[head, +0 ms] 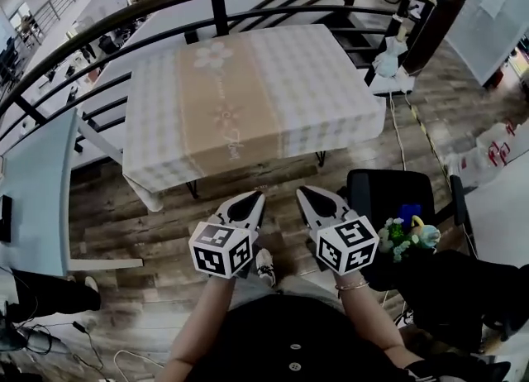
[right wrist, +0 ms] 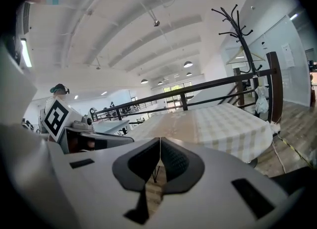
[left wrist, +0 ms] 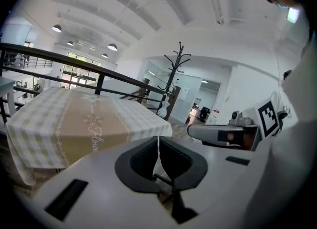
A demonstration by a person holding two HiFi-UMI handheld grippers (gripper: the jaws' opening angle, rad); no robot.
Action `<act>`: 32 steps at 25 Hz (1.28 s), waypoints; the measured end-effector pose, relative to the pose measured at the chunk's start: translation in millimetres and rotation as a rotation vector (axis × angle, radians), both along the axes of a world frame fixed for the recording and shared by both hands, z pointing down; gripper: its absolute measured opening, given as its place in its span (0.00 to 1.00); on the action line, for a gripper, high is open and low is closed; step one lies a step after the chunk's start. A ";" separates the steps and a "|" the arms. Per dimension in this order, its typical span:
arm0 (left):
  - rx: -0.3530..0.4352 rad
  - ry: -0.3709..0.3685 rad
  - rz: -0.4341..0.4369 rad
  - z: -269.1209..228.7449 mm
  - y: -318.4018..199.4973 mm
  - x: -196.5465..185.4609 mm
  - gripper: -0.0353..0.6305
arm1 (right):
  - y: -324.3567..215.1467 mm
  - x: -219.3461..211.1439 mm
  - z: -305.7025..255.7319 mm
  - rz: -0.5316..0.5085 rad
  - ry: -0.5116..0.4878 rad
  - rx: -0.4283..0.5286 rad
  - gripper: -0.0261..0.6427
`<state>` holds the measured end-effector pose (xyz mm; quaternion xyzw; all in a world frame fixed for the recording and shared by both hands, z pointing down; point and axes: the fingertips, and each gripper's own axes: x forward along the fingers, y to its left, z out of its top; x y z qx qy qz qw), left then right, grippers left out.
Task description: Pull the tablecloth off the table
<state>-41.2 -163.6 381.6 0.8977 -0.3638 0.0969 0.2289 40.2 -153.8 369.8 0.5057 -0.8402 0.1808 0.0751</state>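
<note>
A checked white and beige tablecloth (head: 248, 99) with a tan middle band and flower print covers a table beside a black railing; its near edge hangs down. It also shows in the left gripper view as the tablecloth (left wrist: 74, 124) and in the right gripper view as the tablecloth (right wrist: 218, 126). My left gripper (head: 250, 200) and right gripper (head: 307, 196) are held side by side in front of the table's near edge, a short way off it. Both are shut with nothing between the jaws: left gripper (left wrist: 158, 141), right gripper (right wrist: 159, 143).
A black curved railing (head: 207, 0) runs behind and left of the table. A black chair (head: 388, 190) with a small flower bunch (head: 405, 236) stands at my right. A light blue table (head: 37, 190) is at the left. A coat stand (left wrist: 176, 74) rises past the table. Wood floor (head: 165, 223) lies between me and the table.
</note>
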 end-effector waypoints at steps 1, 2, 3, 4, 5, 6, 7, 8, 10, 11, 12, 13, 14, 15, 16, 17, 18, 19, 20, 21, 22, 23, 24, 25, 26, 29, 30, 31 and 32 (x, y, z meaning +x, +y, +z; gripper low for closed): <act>-0.009 0.000 0.003 2.6 -6.8 -1.3 0.09 | -5.1 -1.0 2.8 0.004 0.002 -0.009 0.08; -0.018 0.002 0.008 5.2 -12.4 -2.3 0.09 | -9.7 -1.0 5.7 0.010 0.002 -0.019 0.08; -0.028 0.005 0.012 7.8 -17.2 -2.7 0.09 | -14.0 0.0 8.6 0.017 -0.001 -0.029 0.08; -0.039 0.008 0.016 10.5 -21.2 -2.5 0.09 | -18.1 1.6 11.4 0.026 -0.003 -0.040 0.08; -0.050 0.011 0.020 13.3 -24.7 -1.9 0.09 | -21.9 3.7 14.1 0.034 -0.004 -0.050 0.08; -0.060 0.014 0.023 15.8 -27.6 -0.8 0.09 | -25.3 5.9 16.5 0.041 -0.003 -0.060 0.08; -0.067 0.017 0.026 17.6 -30.3 0.7 0.09 | -28.5 8.1 18.4 0.046 -0.002 -0.068 0.08; -0.072 0.020 0.029 19.0 -32.9 2.8 0.09 | -31.5 10.2 19.8 0.049 -0.002 -0.074 0.08; -0.084 0.025 0.034 21.8 -37.7 7.7 0.09 | -38.1 14.7 21.9 0.057 -0.015 -0.086 0.08; -0.091 0.026 0.036 23.5 -40.1 10.3 0.09 | -42.2 17.5 23.0 0.063 -0.027 -0.092 0.08; -0.097 0.027 0.037 25.6 -42.9 12.8 0.09 | -47.0 20.7 24.5 0.070 -0.043 -0.101 0.08; -0.103 0.029 0.036 27.9 -46.5 15.2 0.09 | -52.4 24.2 26.5 0.078 -0.060 -0.112 0.08; -0.111 0.031 0.034 30.5 -50.6 17.3 0.09 | -58.3 27.7 29.1 0.085 -0.079 -0.124 0.08; -0.119 0.033 0.030 33.0 -55.3 19.3 0.09 | -64.3 31.0 32.2 0.089 -0.097 -0.137 0.08; -0.129 0.037 0.024 35.5 -60.6 21.3 0.09 | -70.7 34.4 35.7 0.092 -0.107 -0.149 0.08; -0.139 0.041 0.018 37.9 -66.3 23.5 0.09 | -77.5 38.0 39.4 0.093 -0.108 -0.159 0.08; -0.150 0.046 0.011 40.1 -72.5 26.1 0.09 | -84.8 41.8 43.0 0.093 -0.104 -0.169 0.08; -0.161 0.053 0.003 42.5 -79.0 28.9 0.09 | -92.4 45.4 46.5 0.091 -0.101 -0.179 0.08; -0.172 0.060 -0.006 45.3 -85.8 31.5 0.09 | -100.2 48.8 49.9 0.090 -0.103 -0.190 0.08; -0.183 0.065 -0.013 48.5 -92.6 34.1 0.09 | -107.9 51.7 53.4 0.088 -0.110 -0.201 0.08; -0.194 0.066 -0.020 52.2 -99.1 36.5 0.09 | -115.3 54.4 57.1 0.087 -0.119 -0.211 0.08; -0.205 0.065 -0.026 56.3 -105.2 38.8 0.09 | -122.2 56.8 60.9 0.085 -0.126 -0.221 0.08; -0.215 0.062 -0.033 60.5 -111.0 41.0 0.09 | -128.5 59.2 64.6 0.083 -0.132 -0.230 0.08; -0.226 0.062 -0.041 64.5 -116.4 43.1 0.09 | -134.3 61.3 68.1 0.080 -0.139 -0.239 0.08; -0.239 0.066 -0.051 68.3 -121.4 45.0 0.09 | -139.3 63.1 71.5 0.074 -0.145 -0.248 0.08; -0.273 0.083 -0.075 79.8 -136.7 52.2 0.09 | -155.1 71.5 82.3 0.065 -0.153 -0.270 0.08; -0.284 0.089 -0.075 83.9 -142.4 55.9 0.09 | -161.5 75.6 85.8 0.070 -0.152 -0.274 0.08; -0.300 0.100 -0.071 88.1 -147.4 60.2 0.09 | -167.7 79.7 89.3 0.074 -0.152 -0.277 0.08; -0.320 0.114 -0.068 92.3 -151.0 64.4 0.09 | -172.4 83.0 92.8 0.077 -0.158 -0.285 0.08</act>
